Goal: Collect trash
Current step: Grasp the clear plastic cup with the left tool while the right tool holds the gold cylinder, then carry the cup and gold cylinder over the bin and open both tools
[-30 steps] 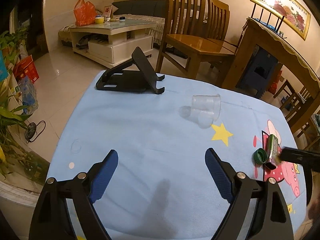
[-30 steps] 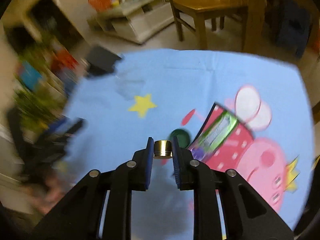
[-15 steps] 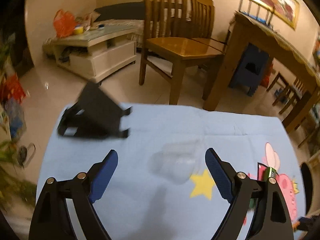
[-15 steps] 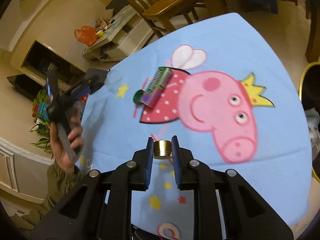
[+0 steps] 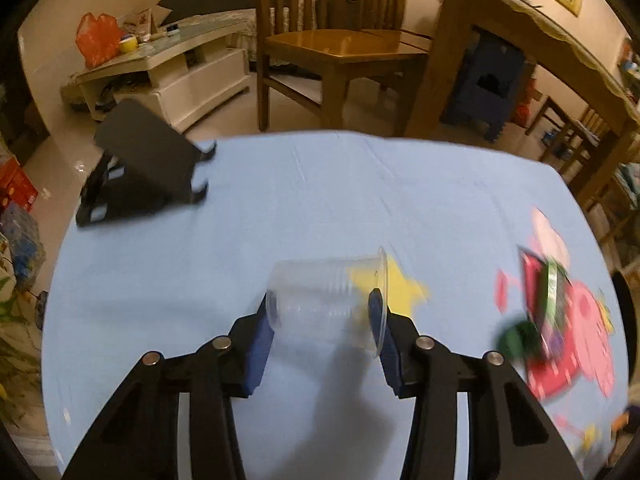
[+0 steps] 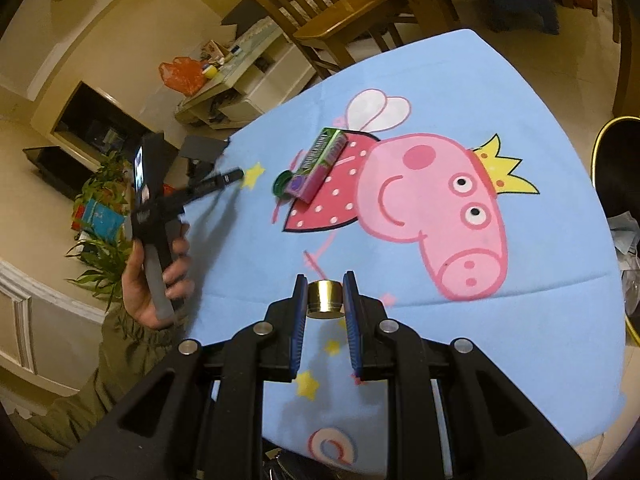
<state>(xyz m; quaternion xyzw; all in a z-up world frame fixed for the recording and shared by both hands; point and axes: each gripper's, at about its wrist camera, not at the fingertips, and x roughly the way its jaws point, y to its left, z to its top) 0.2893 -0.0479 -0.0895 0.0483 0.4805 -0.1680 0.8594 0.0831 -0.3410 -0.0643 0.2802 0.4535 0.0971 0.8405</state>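
Observation:
My left gripper point(image 5: 322, 310) is shut on a clear plastic cup point(image 5: 326, 300) that lies on its side between the blue pads, over the blue tablecloth point(image 5: 280, 208). My right gripper point(image 6: 325, 297) is shut on a small gold metal cap point(image 6: 325, 299), held above the cloth near its front edge. A green and purple gum box point(image 6: 320, 164) and a dark green bottle cap point(image 6: 282, 182) lie on the Peppa Pig print; both also show blurred in the left wrist view, the box point(image 5: 554, 292) and the cap point(image 5: 516, 338). The left gripper shows in the right wrist view point(image 6: 224, 180), held in a hand.
A black phone stand point(image 5: 144, 168) sits at the table's far left corner. Wooden chairs point(image 5: 332, 44) and a wooden table point(image 5: 520, 40) stand beyond the far edge. A black bin with a gold rim point(image 6: 620, 200) stands off the table's right side.
My left gripper moved forward to the cup and closed on it. My right gripper, still holding the gold cap, pulled back toward the table's front edge.

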